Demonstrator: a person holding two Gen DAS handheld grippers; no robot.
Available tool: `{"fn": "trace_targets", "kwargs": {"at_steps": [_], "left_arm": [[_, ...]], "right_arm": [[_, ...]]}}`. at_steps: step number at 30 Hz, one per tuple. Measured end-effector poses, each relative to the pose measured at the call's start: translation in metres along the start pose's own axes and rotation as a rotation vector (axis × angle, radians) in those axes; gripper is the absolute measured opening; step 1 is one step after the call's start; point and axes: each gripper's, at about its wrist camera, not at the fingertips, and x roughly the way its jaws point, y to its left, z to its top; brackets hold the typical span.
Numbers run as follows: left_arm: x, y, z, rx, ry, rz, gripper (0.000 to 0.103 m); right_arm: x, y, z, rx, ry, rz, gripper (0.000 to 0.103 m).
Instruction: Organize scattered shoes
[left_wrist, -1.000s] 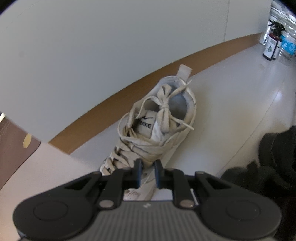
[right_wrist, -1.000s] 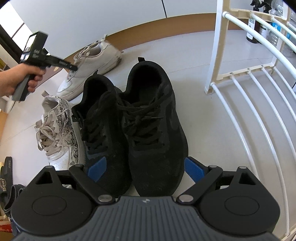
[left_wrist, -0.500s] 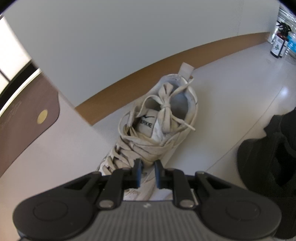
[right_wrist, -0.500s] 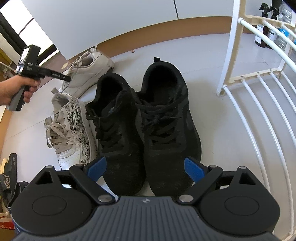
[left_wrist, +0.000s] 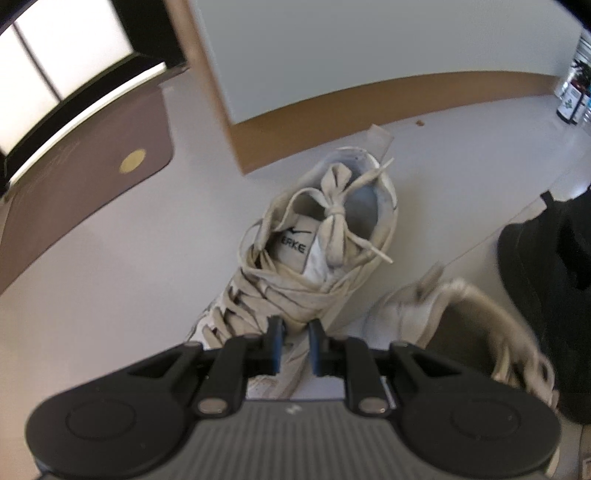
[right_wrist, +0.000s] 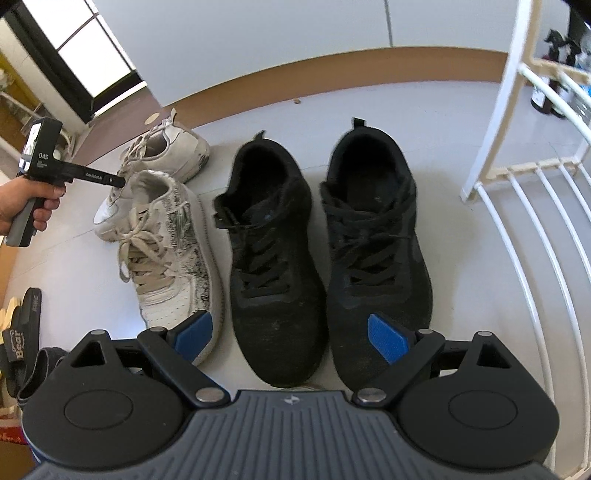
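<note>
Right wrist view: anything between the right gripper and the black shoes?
Nothing visible. The right gripper is open above the toes of the black shoes. The patterned white sneaker lies close beside them, with its toe at the gripper's left finger.

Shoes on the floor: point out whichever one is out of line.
The plain white sneaker lies crosswise behind the patterned white sneaker, unlike the two black sneakers, which sit side by side. The left gripper is clamped on its laces.
</note>
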Motion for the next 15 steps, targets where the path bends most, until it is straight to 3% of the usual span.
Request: {"fn": "trace_targets", "kwargs": {"at_steps": [15], "left_arm": [[-0.033, 0.02, -0.076, -0.007, 0.029, -0.017, 0.015]], "right_arm": [[-0.021, 0.067, 0.018, -0.137, -0.004, 0.032, 0.095]]}}
